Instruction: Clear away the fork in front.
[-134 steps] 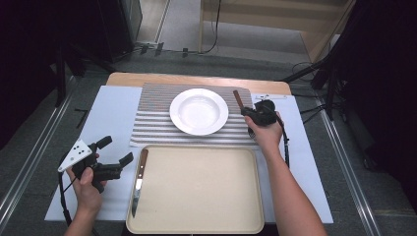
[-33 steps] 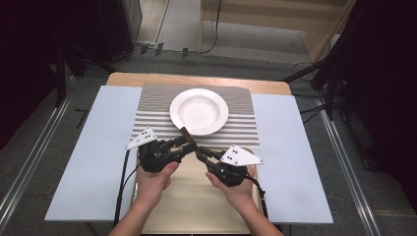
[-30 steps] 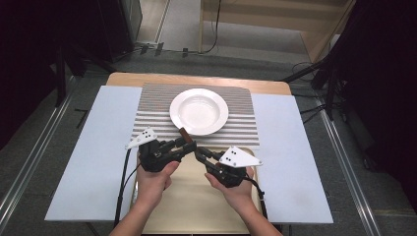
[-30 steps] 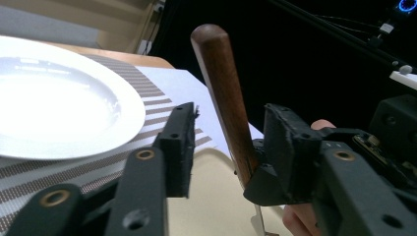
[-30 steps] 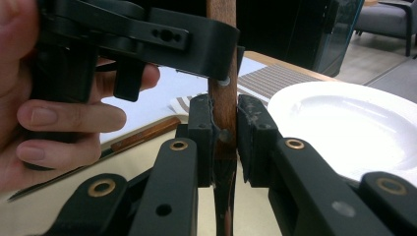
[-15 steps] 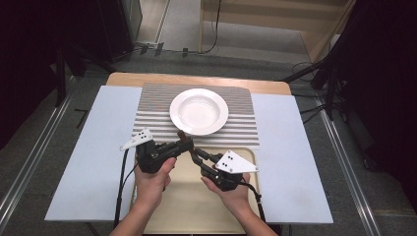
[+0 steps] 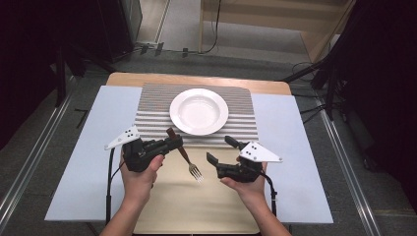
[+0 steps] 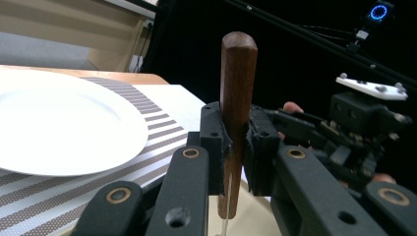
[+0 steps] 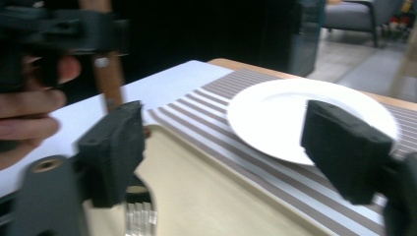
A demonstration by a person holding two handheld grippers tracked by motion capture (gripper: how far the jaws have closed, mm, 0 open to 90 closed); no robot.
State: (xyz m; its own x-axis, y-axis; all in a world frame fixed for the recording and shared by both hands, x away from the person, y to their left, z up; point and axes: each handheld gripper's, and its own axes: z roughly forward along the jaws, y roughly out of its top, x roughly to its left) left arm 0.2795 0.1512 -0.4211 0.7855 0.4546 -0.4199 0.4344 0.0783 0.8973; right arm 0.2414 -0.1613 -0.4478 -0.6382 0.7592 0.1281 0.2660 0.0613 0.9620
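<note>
Left gripper [image 7: 172, 143] clamped on fork [image 7: 186, 158] by its wooden handle, tines hanging over the tray [image 7: 196, 206]. Right gripper [image 7: 220, 150] jaws just opened wide, nothing between: a handoff, apparently. Plate [image 7: 199, 111] beyond.

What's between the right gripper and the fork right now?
Nothing: in the high view a bare stretch of tray separates the open right gripper from the fork, which the left gripper holds by its wooden handle.

no readable text, label, brand or number is showing on anything in these views.
</note>
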